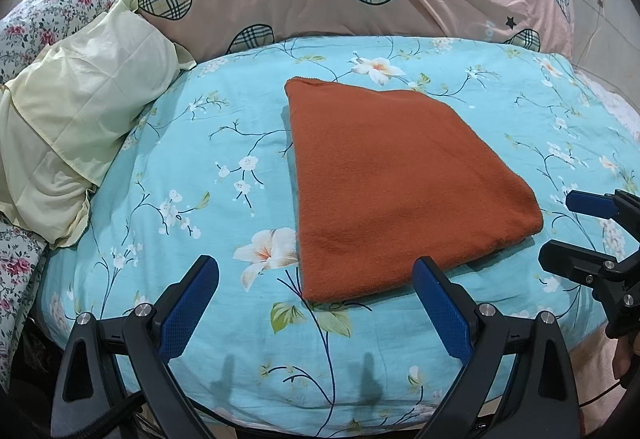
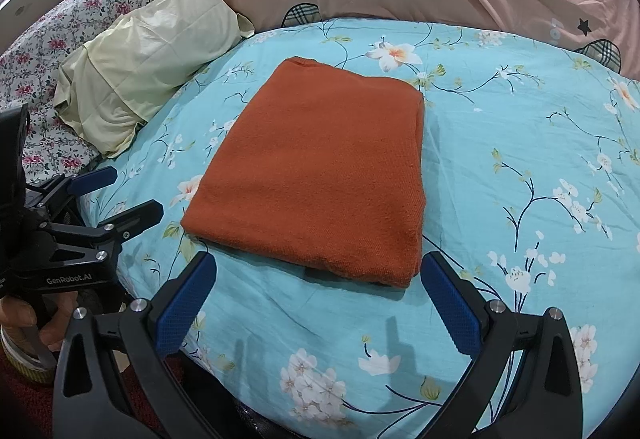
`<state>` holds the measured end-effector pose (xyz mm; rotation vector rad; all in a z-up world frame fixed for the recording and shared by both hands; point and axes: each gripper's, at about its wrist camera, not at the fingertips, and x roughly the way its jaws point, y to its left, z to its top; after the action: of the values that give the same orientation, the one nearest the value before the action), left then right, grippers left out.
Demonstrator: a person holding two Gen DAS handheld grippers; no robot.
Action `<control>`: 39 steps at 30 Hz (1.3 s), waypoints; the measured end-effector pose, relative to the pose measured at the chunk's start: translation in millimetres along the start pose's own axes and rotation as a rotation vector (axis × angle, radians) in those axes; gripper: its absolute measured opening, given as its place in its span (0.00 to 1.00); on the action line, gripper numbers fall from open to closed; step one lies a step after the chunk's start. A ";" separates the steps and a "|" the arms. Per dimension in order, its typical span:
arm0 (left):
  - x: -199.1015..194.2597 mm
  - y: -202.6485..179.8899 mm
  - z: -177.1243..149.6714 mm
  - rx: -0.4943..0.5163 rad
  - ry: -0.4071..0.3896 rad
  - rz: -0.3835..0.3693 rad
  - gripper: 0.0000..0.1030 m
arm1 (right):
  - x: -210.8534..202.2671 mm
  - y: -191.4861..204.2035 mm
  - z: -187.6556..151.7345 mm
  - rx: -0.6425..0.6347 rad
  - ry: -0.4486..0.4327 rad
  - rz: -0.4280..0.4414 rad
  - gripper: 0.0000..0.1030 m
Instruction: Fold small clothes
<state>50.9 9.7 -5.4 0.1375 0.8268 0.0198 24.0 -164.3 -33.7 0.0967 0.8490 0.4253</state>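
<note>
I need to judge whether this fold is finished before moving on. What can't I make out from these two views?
- Orange folded garment: its type and inner layers are hidden under its own top layer in both views.
- Near right corner: something dark shows beneath, shadowed; lower layer or lining, cannot tell.
- Far edge: hidden by the garment's own bulk.
- Right gripper: body cut off by the left view's edge.

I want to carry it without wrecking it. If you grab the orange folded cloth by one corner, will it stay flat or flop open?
The orange folded cloth looks soft and knitted, so it would probably droop. Its stacked layers seem loose, so they would likely unfold.
</note>
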 end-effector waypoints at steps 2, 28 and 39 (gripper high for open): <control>0.6 0.1 0.1 0.002 0.001 0.000 0.95 | 0.2 0.6 -0.4 0.000 0.001 -0.002 0.99; 3.3 0.5 1.7 0.010 0.001 -0.007 0.95 | -0.9 1.9 2.1 0.001 -0.004 0.002 0.99; 7.1 -0.7 6.4 0.021 0.004 -0.010 0.95 | -1.8 -1.3 10.2 -0.009 -0.007 -0.002 0.99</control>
<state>60.4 8.7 -6.4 0.1537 0.8316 0.0022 31.0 -165.3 -26.0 0.0893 0.8399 0.4270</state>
